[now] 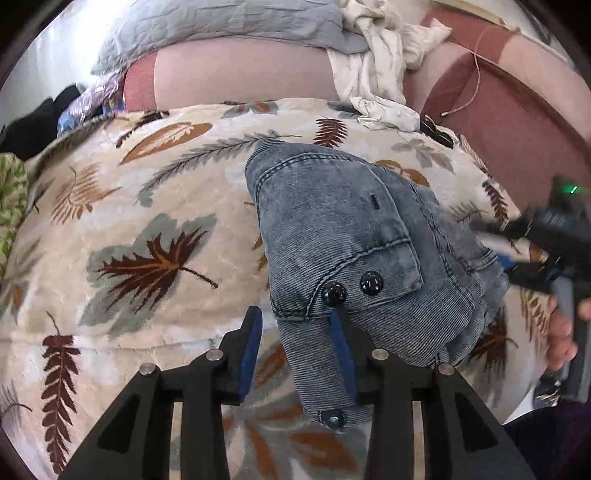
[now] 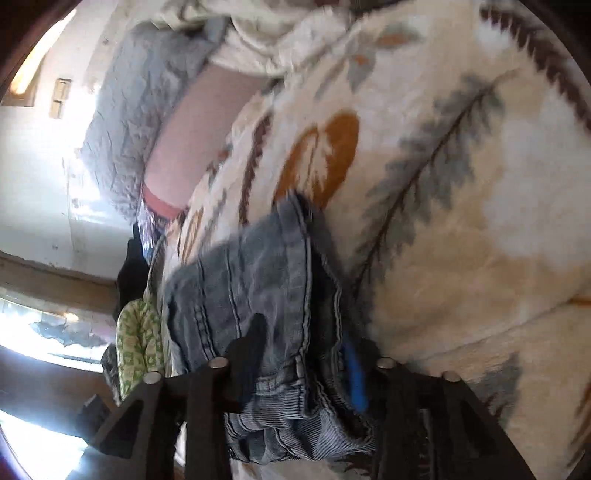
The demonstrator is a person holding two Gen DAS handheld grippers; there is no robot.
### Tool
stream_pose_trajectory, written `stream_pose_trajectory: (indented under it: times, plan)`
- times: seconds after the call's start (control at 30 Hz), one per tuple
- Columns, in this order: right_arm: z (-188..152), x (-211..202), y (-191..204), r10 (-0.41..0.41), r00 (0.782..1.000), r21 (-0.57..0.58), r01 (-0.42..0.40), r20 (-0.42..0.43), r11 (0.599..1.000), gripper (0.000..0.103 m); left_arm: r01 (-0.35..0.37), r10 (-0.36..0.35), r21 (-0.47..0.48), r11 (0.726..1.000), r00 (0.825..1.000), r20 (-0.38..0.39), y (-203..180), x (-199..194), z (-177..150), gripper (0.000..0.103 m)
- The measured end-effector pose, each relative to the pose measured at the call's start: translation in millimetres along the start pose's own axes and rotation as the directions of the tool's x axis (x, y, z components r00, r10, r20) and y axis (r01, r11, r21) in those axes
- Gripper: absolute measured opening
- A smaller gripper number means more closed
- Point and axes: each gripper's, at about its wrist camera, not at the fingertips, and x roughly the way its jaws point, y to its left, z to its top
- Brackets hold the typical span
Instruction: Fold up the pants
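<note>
The folded pair of faded blue denim pants (image 1: pixel 343 236) lies in the centre of the left wrist view, a compact bundle on a cream fleece blanket printed with brown and grey leaves (image 1: pixel 147 229). A pocket flap with two black round buttons (image 1: pixel 334 293) faces up, and a third button sits on the strip of denim at the lower edge.

The left gripper (image 1: pixel 297 350) is at the bottom centre of this view. Its fingers with blue pads stand apart; the denim strip lies between them and touches only the right pad, so nothing is clamped.

In the right wrist view, which is blurred, the pants (image 2: pixel 258 280) fill the lower centre. The right gripper (image 2: pixel 299 365) has its fingers apart on both sides of the denim edge; I cannot tell if the pads press on it. In the left wrist view this gripper (image 1: pixel 495 240) comes from the right edge, held by a hand (image 1: pixel 561 332).

At the top lie a grey quilted cover (image 1: pixel 221 26) and a crumpled white cloth (image 1: pixel 376 62).
</note>
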Motion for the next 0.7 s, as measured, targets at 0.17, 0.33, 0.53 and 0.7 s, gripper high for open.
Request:
stream_pose_trajectory:
  times: [0.17,0.33,0.53,0.7]
  plan:
    - [-2,-18,28,0.007,0.989,-0.099,0.008,0.146,0.995,0.06,-0.057,0.058,0.037,0.998,0.998,-0.019,-4,8,-7,0.04]
    - [-10,-2,64,0.026,0.99,-0.188,0.0,0.137,0.982,0.061,-0.098,0.099,0.052,0.994,0.995,-0.006,-8,6,-8,0.041]
    - [-20,15,82,0.036,0.995,-0.241,-0.011,0.098,0.971,0.061,-0.195,0.189,0.087,0.977,0.979,0.072,-16,-12,-3,0.046]
    - [-23,24,88,0.038,0.996,-0.242,-0.016,0.086,0.97,0.063,-0.243,0.229,0.093,0.965,0.963,0.141,-16,-26,8,0.049]
